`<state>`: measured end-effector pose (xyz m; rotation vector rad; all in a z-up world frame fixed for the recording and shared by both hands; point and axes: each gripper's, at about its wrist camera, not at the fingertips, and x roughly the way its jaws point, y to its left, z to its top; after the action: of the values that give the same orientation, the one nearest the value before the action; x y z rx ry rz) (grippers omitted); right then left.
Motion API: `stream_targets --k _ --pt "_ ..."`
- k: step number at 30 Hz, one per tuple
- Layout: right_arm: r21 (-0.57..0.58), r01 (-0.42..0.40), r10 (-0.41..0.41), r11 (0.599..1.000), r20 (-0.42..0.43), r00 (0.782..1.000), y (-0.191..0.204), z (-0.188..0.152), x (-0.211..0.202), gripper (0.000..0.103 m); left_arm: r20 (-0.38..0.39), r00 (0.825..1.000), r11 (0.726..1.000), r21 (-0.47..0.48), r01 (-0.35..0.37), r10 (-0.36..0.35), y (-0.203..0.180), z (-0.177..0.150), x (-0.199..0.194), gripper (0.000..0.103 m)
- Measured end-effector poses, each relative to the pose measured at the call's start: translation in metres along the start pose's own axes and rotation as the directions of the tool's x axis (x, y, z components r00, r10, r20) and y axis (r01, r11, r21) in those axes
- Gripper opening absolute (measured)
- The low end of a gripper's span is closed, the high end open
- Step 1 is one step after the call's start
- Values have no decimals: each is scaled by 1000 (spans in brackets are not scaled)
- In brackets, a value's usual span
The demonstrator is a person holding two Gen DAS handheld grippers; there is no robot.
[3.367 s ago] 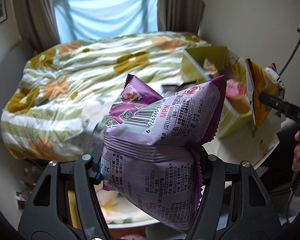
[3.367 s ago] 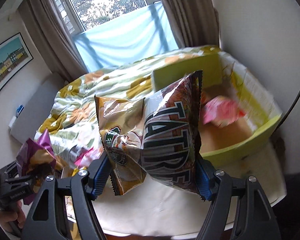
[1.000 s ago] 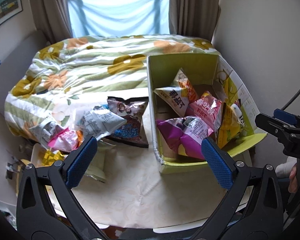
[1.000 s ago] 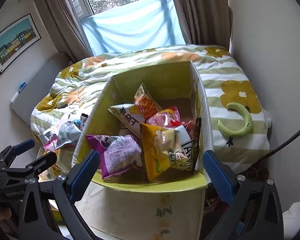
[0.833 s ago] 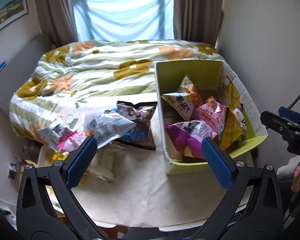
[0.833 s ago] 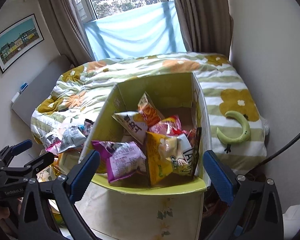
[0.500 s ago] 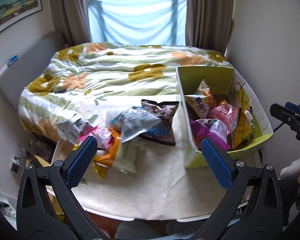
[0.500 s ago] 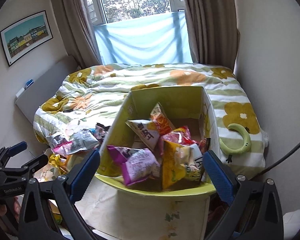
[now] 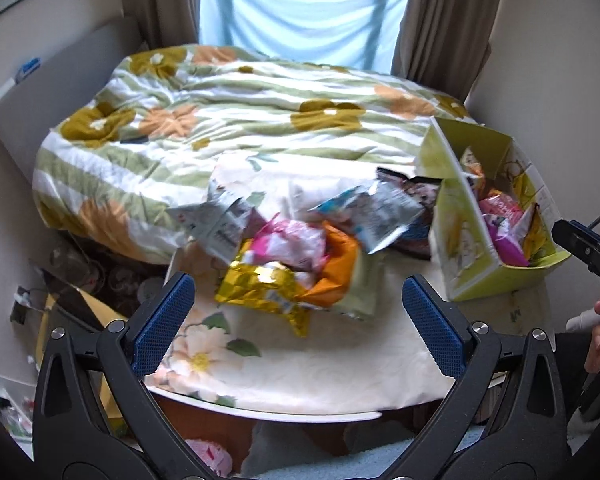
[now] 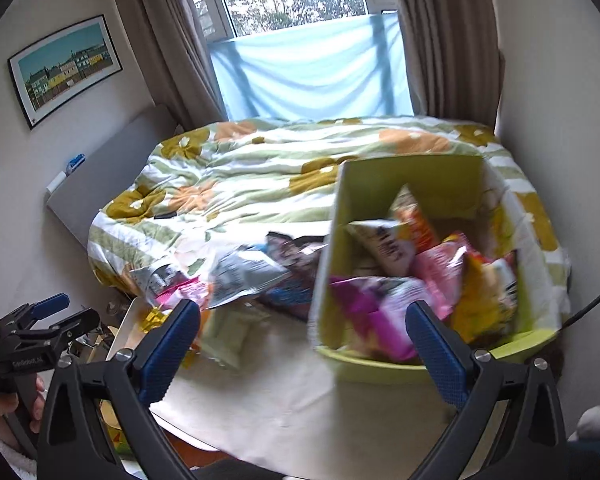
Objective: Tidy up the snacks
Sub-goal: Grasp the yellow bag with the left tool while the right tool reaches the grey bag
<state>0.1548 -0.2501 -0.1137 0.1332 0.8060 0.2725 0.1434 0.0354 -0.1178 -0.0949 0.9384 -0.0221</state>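
Gaping wide, left gripper (image 9: 299,308) and right gripper (image 10: 304,334) hold nothing above the snack packets (image 9: 292,268).

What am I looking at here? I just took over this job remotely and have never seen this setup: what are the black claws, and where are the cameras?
No robot arm here: a person holds a two-finger clamp in each hand, and a fisheye camera on each looks out along its fingers. One picture is from the left gripper, one from the right gripper. Both stand open and hold nothing. Each also shows in the other's picture, at the edge. Ahead is a table under a floral cloth, by a bed. A pile of loose snack bags lies on it. The green box to the right already holds several bags.
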Motion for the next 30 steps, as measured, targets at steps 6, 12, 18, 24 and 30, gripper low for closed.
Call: stream_targets --k 6,12,18,24,30 --pt "33 3 -1 999 -63 998 47 -10 41 102 -83 993 997 -30 77 -79 55 1 39 102" --pt "145 9 12 989 -143 990 76 -27 94 102 -177 961 977 -69 202 -212 88 1 94 102" --pt "228 54 -12 972 -183 983 91 -43 134 102 -270 910 949 -124 290 -314 94 -3 148 102" --pt "258 71 -10 964 -230 973 95 -55 159 102 -292 878 921 -201 333 -380 91 -11 181 102" --pt "295 61 18 953 -259 966 83 -61 176 102 -293 877 917 -240 317 -380 83 -16 199 102"
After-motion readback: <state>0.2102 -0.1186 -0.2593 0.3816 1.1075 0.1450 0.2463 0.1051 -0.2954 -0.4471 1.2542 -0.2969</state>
